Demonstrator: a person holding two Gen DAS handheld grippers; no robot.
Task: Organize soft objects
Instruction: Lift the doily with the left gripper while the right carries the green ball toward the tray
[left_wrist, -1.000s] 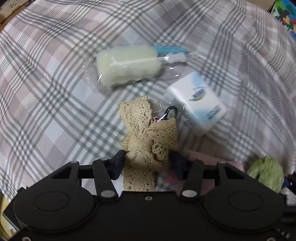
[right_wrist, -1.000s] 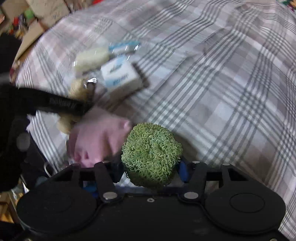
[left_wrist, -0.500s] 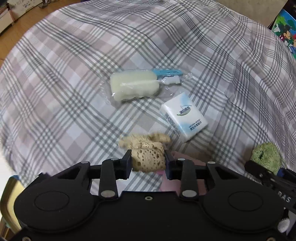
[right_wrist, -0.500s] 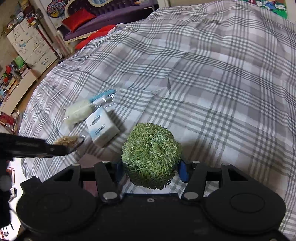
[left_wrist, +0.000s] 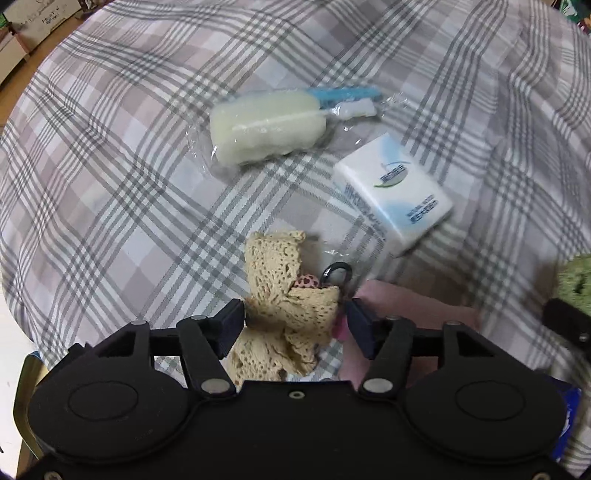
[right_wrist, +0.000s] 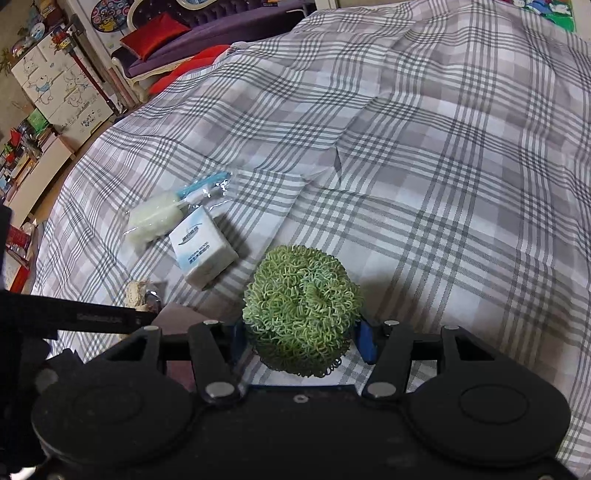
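Left tongs (left_wrist: 295, 325) have parted around the lace pouch (left_wrist: 284, 314) since before.

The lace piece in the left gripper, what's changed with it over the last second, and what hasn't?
The left gripper squeezed the lace piece into a bunch half a second ago; now its fingers stand wider and the lace is spread out again between them. The right gripper stays shut on the green scrubber. The sponge pack and tissue pack lie unmoved.
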